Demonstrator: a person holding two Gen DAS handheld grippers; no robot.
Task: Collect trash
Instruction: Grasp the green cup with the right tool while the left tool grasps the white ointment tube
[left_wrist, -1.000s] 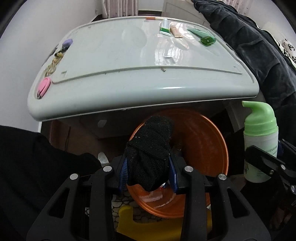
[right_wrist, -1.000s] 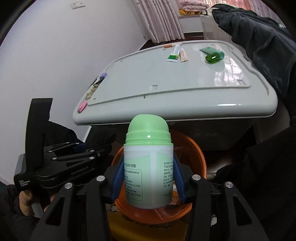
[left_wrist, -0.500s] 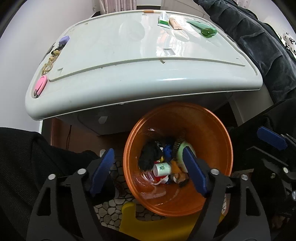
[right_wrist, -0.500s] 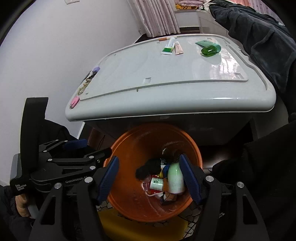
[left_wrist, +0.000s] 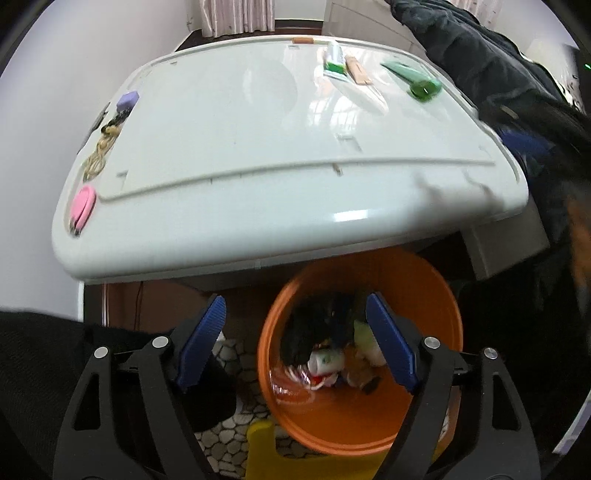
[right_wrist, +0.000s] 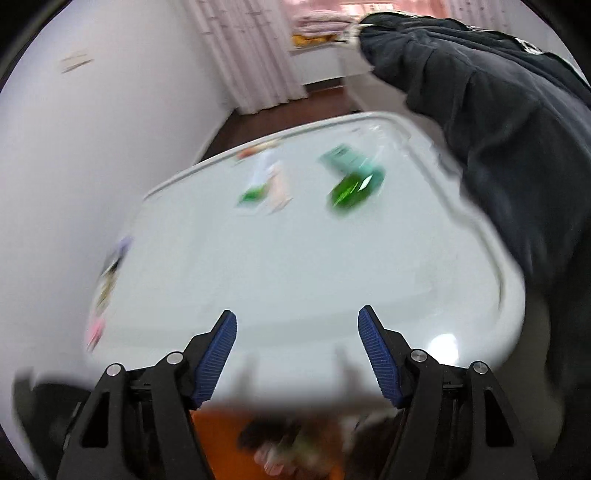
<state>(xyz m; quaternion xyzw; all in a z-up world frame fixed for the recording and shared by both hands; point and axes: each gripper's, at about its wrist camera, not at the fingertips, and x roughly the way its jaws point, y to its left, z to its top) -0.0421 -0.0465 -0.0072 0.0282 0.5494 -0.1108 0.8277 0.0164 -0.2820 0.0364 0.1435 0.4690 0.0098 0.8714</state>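
An orange bin (left_wrist: 424, 291) stands on the floor below the front edge of a pale grey table (left_wrist: 258, 155). It holds a black cloth (left_wrist: 306, 325), a small white container (left_wrist: 327, 360) and other trash. My left gripper (left_wrist: 295, 314) is open and empty above the bin's left side. My right gripper (right_wrist: 297, 321) is open and empty, raised over the table's front edge (right_wrist: 295, 295); that view is blurred. On the far side of the table lie a green bottle (left_wrist: 423, 88) (right_wrist: 352, 188), a green-and-white tube (left_wrist: 334, 61) (right_wrist: 258, 181) and a tan tube (left_wrist: 358, 70).
A pink item (left_wrist: 83, 206), a beaded chain (left_wrist: 99, 151) and a purple item (left_wrist: 127, 99) lie on the table's left edge. A dark jacket (left_wrist: 498, 66) (right_wrist: 498, 110) hangs at the right. A yellow stool (left_wrist: 262, 439) sits under the bin on pebble flooring.
Both grippers opened and dropped the black cloth and the green-capped bottle into the bin. The right gripper has since swung up toward the table; the left shifted left.
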